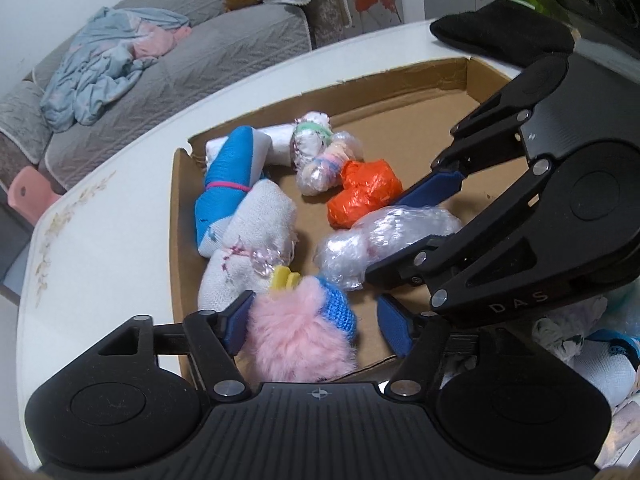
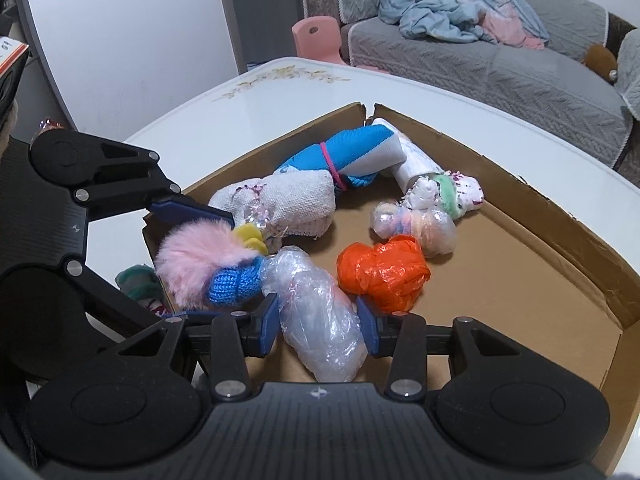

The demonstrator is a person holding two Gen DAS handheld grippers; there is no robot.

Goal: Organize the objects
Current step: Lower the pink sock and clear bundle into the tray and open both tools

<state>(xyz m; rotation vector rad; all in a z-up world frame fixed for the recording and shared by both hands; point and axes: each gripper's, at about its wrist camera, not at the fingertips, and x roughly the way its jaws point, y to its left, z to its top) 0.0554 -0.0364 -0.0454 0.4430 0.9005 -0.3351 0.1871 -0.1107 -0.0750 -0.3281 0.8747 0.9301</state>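
A shallow cardboard box (image 1: 400, 76) (image 2: 540, 208) on a white table holds rolled bundles. My left gripper (image 1: 316, 324) is open around a pink furry toy with a blue knit part (image 1: 300, 332) (image 2: 208, 264) at the box's near edge; its right pad stands apart from it. My right gripper (image 2: 320, 320) (image 1: 416, 220) has both pads against a clear plastic bundle (image 2: 320, 316) (image 1: 384, 240) inside the box. An orange plastic bundle (image 1: 364, 192) (image 2: 384, 268), a white knit roll (image 1: 248, 240) (image 2: 292, 204) and a blue-and-white sock roll (image 1: 228, 184) (image 2: 348, 156) lie beside them.
A black cloth (image 1: 504, 32) lies on the table behind the box. More bundles (image 1: 592, 348) sit outside the box on the left wrist view's right. A grey sofa with crumpled blue clothes (image 2: 460, 4) and a pink stool (image 2: 316, 36) stand beyond the table.
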